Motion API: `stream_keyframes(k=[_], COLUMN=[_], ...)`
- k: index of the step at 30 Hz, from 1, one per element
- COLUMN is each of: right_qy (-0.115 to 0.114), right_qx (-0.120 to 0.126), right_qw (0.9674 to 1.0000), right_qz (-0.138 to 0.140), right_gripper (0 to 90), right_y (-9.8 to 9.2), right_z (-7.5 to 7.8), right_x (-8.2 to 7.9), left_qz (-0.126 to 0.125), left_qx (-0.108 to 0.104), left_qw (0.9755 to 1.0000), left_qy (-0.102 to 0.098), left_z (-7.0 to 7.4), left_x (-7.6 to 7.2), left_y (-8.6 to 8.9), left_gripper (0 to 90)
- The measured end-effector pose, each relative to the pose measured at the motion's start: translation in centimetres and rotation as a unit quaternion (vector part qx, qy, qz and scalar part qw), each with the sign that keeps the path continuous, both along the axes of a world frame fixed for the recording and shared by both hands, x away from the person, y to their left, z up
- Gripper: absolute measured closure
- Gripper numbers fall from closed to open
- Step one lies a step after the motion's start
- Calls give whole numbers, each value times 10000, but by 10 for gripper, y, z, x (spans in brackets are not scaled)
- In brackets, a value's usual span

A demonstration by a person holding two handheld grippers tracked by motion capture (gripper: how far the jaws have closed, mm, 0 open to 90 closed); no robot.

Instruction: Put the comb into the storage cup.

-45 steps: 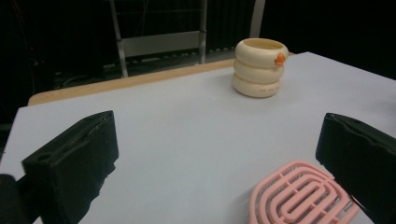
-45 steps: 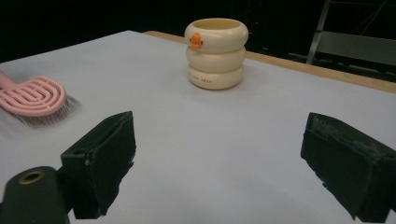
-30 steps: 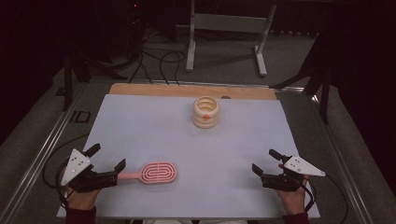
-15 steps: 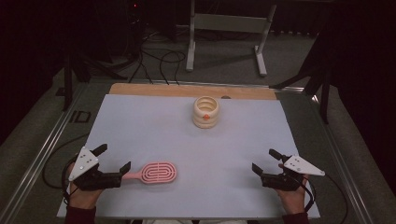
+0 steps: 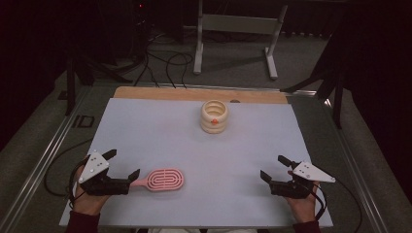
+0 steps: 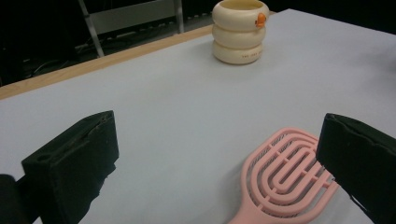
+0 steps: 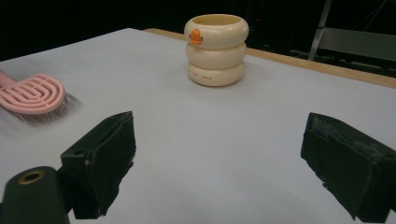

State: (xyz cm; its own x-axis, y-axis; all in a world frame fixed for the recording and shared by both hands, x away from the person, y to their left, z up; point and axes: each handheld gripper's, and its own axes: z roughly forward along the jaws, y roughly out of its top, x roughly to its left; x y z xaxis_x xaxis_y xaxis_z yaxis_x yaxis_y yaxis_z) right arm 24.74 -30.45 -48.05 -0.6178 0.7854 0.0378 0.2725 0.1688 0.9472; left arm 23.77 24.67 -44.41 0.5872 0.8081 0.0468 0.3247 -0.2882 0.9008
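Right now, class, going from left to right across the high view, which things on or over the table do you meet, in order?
Left tool → pink hairbrush → cream ringed cup → right tool.

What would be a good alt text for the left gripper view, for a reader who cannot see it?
The left claw is open, its two black jaws standing wide apart above a pink hairbrush that lies flat on the pale table, the brush nearer the right jaw. Farther back stands a cream ribbed cup with a small orange mark near its rim.
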Motion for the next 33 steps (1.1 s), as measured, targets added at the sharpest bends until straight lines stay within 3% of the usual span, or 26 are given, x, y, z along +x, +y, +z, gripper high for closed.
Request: stream_keyframes(k=[6,17,23,24,27,33], right_qy=[-4,20,29,28,41,38], right_qx=[0,-5,9,7,-7,1], right_qw=[10000,10000,10000,10000,10000,10000], right_qz=[-4,13,16,15,13,17], right_gripper=[100,100,99,100,100,100], right_y=[-1,0,0,0,1,1], right_z=[0,-1,-1,-1,-1,-1], right_x=[0,0,0,0,0,0], left_qz=[-24,-186,-296,-423,-522,-773], left_qx=[84,713,781,819,937,1277], left_qw=[9999,9967,9952,9937,9912,9834], left_qy=[84,351,504,639,779,1028], left_z=[1,0,-1,-2,-4,-9], left_x=[3,8,10,12,14,17], left_y=[0,-5,-5,-6,-9,-16], left_gripper=[0,0,5,5,24,20])
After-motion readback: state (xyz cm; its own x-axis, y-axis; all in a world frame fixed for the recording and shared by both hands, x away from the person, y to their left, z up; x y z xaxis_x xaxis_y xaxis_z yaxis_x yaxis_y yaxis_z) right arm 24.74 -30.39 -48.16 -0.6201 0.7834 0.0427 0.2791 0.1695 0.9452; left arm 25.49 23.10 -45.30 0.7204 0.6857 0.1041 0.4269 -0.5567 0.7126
